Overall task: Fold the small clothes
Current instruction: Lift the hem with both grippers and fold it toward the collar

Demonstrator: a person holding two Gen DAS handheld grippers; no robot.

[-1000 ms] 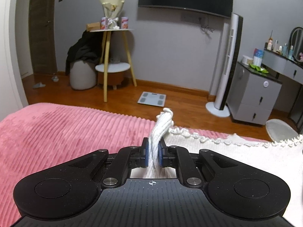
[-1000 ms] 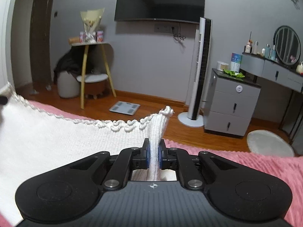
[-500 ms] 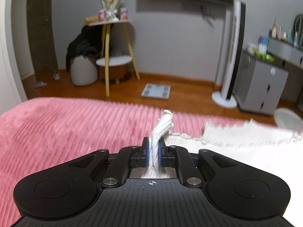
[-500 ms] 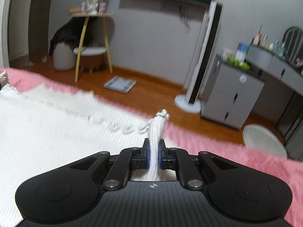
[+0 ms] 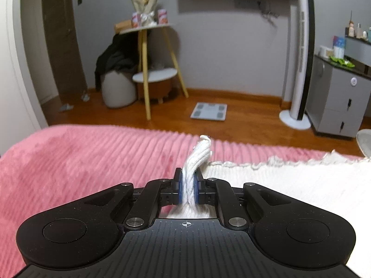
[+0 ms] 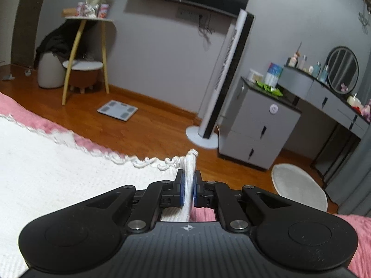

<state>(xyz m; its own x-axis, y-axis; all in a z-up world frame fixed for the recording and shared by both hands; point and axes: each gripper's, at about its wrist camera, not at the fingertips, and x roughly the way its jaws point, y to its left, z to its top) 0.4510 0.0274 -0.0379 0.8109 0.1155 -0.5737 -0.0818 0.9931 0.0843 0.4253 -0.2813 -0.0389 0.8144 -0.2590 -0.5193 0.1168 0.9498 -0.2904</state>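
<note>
A white knitted garment (image 5: 289, 185) with a scalloped edge lies spread on a pink ribbed bedspread (image 5: 81, 162). My left gripper (image 5: 188, 185) is shut on a bunched corner of the garment, which sticks up between the blue pads. The cloth spreads to the right of it. In the right wrist view my right gripper (image 6: 188, 187) is shut on another corner of the same garment (image 6: 69, 173), and the cloth spreads to its left over the bedspread (image 6: 354, 227).
The bed's far edge drops to a wooden floor (image 5: 243, 125) with a bathroom scale (image 5: 208, 111). A tower fan (image 6: 222, 81), a grey drawer cabinet (image 6: 257, 127), a round mat (image 6: 299, 186) and a side table (image 5: 150, 69) stand beyond.
Both grippers have come down and drawn the garment flat onto the bedspread. The right gripper has tilted and moved toward the bed's far edge. Both grips are unchanged.
</note>
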